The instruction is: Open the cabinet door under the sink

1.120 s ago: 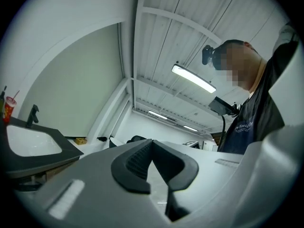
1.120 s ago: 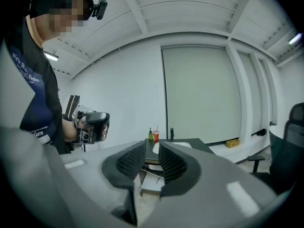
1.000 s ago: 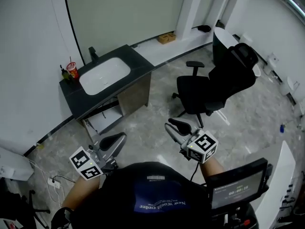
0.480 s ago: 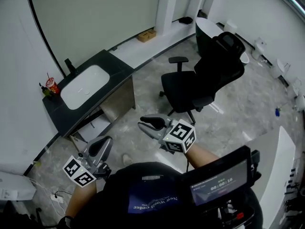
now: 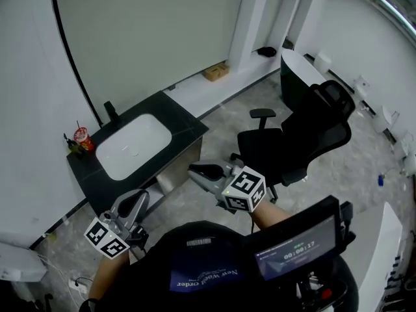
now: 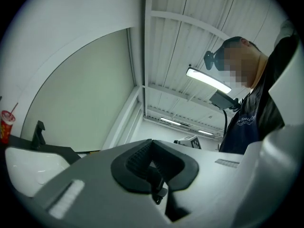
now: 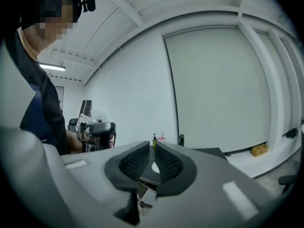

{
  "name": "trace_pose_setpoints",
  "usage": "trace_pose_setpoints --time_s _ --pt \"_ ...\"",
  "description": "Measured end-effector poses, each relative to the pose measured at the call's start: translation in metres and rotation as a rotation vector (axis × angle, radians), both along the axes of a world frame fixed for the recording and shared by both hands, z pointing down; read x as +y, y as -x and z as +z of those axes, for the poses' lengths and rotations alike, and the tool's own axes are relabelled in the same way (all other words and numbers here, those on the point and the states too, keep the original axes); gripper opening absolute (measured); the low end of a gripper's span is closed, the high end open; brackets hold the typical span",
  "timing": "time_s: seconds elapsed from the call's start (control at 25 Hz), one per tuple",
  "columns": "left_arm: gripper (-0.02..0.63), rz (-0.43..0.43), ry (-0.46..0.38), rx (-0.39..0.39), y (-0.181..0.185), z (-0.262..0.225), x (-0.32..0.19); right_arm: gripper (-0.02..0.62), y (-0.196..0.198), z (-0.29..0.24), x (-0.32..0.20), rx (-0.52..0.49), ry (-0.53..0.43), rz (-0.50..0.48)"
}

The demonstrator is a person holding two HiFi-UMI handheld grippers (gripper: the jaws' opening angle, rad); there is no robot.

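The sink cabinet stands against the wall, with a dark counter (image 5: 188,127) and a white basin (image 5: 133,147). Its grey-brown front (image 5: 184,158) shows below the counter edge, mostly hidden by the overhang. My left gripper (image 5: 134,202) is shut with nothing in it, low and just in front of the cabinet's left part. My right gripper (image 5: 197,170) is level by the cabinet's right corner. Its jaws have just been closing and stand all but together, nothing between them. The right gripper view looks over the counter (image 7: 209,152) and shows the left gripper (image 7: 97,127) at its left.
On the counter's left end are a red cup with a straw (image 5: 80,136), a small bottle (image 5: 70,145) and a black faucet (image 5: 110,111). To the right is a black office chair (image 5: 305,142). A cardboard box (image 5: 216,71) lies by the far wall. A screen (image 5: 292,247) hangs at the person's chest.
Both grippers have travelled toward the sink cabinet, which now lies closer and more central in the head view. The right gripper's tips have come up beside the cabinet's right corner.
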State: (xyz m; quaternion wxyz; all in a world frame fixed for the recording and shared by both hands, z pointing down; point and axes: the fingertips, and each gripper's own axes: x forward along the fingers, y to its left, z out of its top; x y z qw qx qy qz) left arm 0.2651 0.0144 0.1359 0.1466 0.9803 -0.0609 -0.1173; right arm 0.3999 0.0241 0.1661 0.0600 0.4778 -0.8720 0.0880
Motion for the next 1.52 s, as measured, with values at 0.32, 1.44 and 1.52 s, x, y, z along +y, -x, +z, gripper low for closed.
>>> trace_pose_setpoints --time_s 0.32,1.44,1.52 --pt "0.0 -0.205 0.032 -0.016 0.044 0.008 -0.081 0.003 0.02 0.004 -0.102 -0.07 0.027 -0.137" --pt "0.0 -0.636 0.018 -0.106 0.0 0.02 -0.249 0.0 -0.012 0.03 -0.348 -0.23 0.074 -0.518" --pt "0.0 -0.62 0.013 -0.104 0.008 0.018 -0.26 0.0 -0.007 0.031 -0.356 -0.207 0.068 -0.494"
